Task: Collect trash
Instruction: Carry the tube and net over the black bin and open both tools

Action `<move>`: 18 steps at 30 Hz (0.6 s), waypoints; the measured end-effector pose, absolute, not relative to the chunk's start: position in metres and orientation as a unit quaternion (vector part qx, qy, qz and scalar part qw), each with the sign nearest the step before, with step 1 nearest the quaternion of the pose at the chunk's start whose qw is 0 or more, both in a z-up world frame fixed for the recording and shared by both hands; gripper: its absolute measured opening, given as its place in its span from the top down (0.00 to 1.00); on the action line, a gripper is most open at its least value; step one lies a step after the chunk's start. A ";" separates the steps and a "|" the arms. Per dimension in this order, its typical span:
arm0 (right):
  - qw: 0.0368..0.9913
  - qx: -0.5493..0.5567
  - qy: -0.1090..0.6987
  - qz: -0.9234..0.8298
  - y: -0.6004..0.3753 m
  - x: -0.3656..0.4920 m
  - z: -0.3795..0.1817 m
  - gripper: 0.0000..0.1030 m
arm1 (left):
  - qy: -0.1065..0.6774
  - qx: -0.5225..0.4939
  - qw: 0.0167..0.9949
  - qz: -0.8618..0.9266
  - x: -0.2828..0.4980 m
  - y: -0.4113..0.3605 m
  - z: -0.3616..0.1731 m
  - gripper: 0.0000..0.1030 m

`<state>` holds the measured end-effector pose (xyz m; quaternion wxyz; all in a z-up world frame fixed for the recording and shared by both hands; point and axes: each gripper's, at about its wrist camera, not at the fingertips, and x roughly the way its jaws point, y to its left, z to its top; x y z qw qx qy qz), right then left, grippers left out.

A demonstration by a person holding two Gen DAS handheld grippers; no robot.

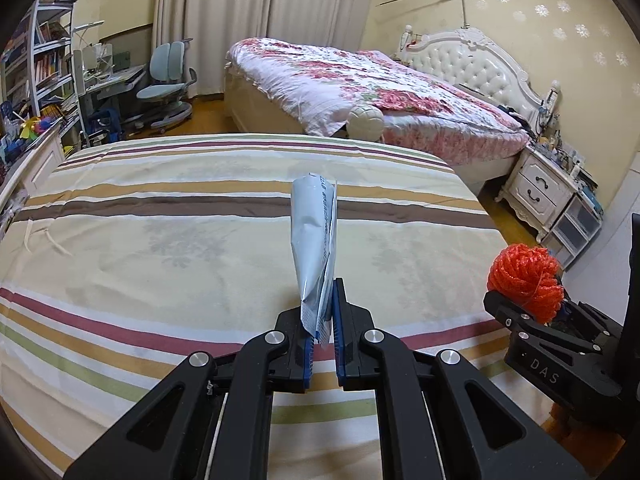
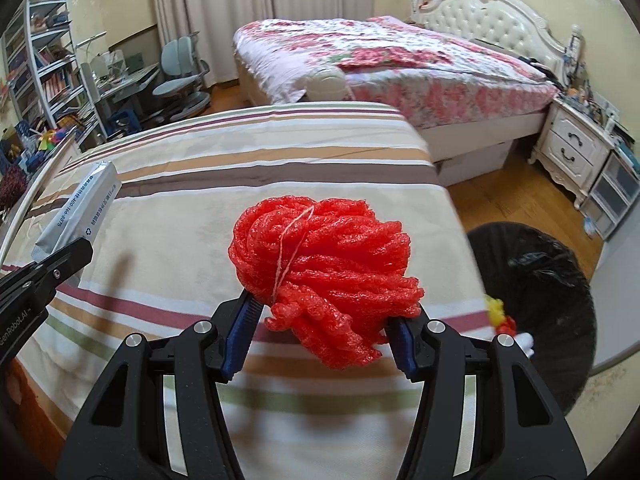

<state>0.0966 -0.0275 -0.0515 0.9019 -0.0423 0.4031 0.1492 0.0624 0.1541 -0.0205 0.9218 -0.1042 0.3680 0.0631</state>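
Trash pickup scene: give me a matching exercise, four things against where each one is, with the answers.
Things:
1. silver wrapper
2. red foam net
3. black bin
4. blue chair

Places:
A. on the floor beside the striped bed
B. clamped in the left gripper
C. by the desk near the curtains
D. between the right gripper pads

Pairs: 1-B, 2-D, 3-A, 4-C

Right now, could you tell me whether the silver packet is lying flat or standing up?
Standing up: the silver packet rises from the left gripper's shut jaws.
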 end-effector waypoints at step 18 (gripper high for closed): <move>0.919 0.002 0.390 0.054 -0.133 0.089 -0.045 0.46 | 0.372 -0.064 0.926 -0.022 0.080 0.057 -0.016 0.91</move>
